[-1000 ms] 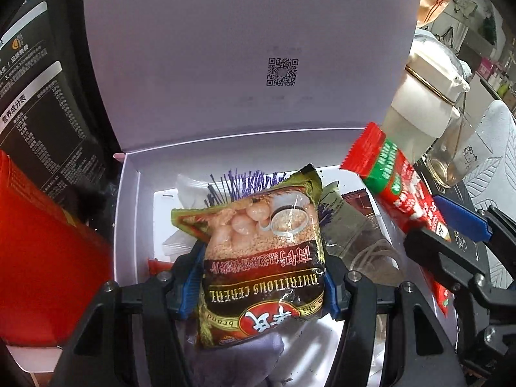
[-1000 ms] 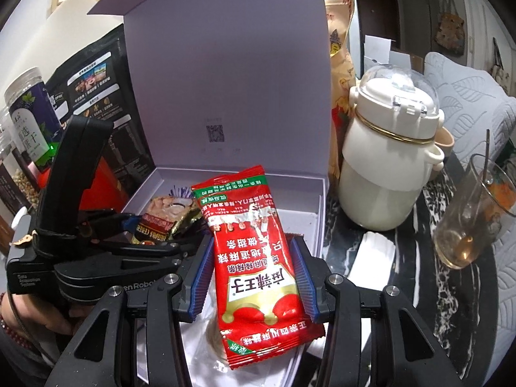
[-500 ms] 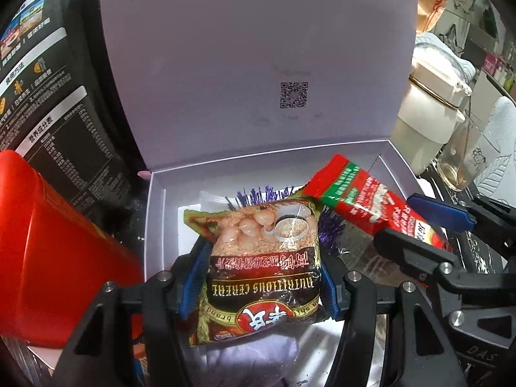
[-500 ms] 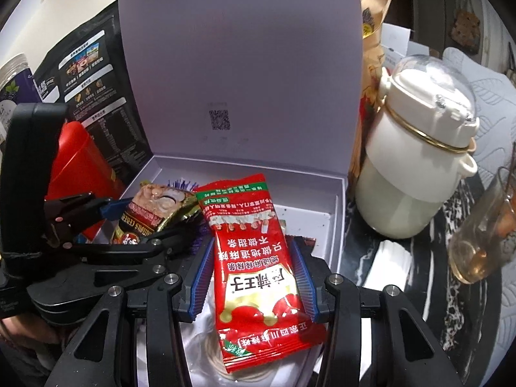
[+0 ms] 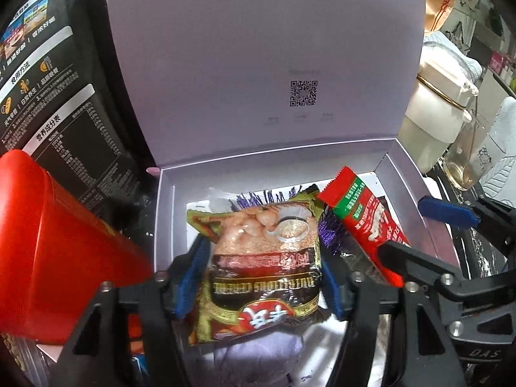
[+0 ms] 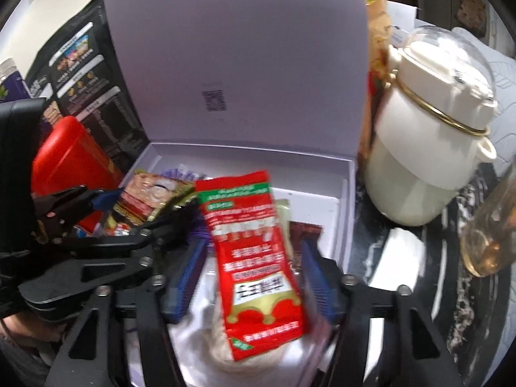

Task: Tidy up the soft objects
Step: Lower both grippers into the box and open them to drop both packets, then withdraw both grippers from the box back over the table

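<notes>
Left wrist view, left to right: red container (image 5: 61, 251); our left gripper (image 5: 261, 277), jaws opening, blue pads drawing off the cereal packet (image 5: 261, 267) that lies between them over the open lavender gift box (image 5: 167, 213); red snack sachet (image 5: 364, 222); cream pot (image 5: 435, 106). Right wrist view: our right gripper (image 6: 251, 277), jaws opening, pads clear of the red sachet, which sits tilted in the box. We judge the release goes best if both packets settle flat before we lift straight away. Items beneath the packets are hidden; the right view is blurred, so print is unreadable.
</notes>
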`<state>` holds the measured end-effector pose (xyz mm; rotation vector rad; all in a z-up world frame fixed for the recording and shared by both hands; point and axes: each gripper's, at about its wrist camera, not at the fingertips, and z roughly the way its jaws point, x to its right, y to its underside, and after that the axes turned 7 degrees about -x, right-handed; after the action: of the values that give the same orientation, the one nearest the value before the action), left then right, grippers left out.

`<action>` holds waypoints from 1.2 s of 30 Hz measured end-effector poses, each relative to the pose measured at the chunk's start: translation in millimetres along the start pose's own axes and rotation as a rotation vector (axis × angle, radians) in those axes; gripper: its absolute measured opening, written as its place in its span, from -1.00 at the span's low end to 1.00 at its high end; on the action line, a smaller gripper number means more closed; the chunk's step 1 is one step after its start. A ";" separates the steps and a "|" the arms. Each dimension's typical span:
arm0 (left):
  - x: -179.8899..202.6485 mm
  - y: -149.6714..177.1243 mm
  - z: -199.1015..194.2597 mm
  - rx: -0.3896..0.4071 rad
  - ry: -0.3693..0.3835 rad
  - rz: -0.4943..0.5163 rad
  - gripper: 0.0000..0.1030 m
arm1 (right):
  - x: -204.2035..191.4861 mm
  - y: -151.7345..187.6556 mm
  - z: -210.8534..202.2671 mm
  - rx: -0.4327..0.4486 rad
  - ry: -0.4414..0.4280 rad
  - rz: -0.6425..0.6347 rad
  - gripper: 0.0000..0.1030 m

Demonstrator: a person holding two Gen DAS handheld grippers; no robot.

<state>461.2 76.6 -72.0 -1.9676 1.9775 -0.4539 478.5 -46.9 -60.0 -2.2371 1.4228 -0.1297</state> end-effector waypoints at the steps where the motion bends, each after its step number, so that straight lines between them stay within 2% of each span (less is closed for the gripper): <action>1: 0.0 -0.7 -2.2 0.008 -0.005 -0.004 0.57 | 0.0 1.0 -2.5 0.012 0.004 -0.001 0.36; 4: -0.8 -4.0 -7.4 0.016 0.007 -0.018 0.74 | 1.0 3.6 -12.7 0.033 0.006 -0.003 0.36; 7: 2.9 -8.5 -7.2 0.013 0.004 -0.020 0.82 | 3.1 4.9 -22.6 0.050 0.029 0.000 0.38; 10: 5.2 -12.4 -8.6 0.018 0.004 -0.026 0.85 | 6.5 5.4 -28.9 0.059 0.047 0.010 0.46; 18: 10.7 -10.6 -32.5 0.064 -0.025 -0.018 0.85 | 12.2 6.7 -45.1 0.076 0.089 0.015 0.46; 28: 15.0 -4.1 -95.2 0.168 -0.029 -0.031 0.85 | -11.9 3.3 -91.8 0.180 0.140 -0.026 0.46; 36: 10.6 4.3 -161.3 0.282 -0.034 -0.024 0.85 | -30.7 11.2 -147.8 0.279 0.167 -0.047 0.46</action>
<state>387.1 66.6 71.4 -1.8119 1.7610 -0.6609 406.8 -74.9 70.3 -2.0671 1.3424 -0.5101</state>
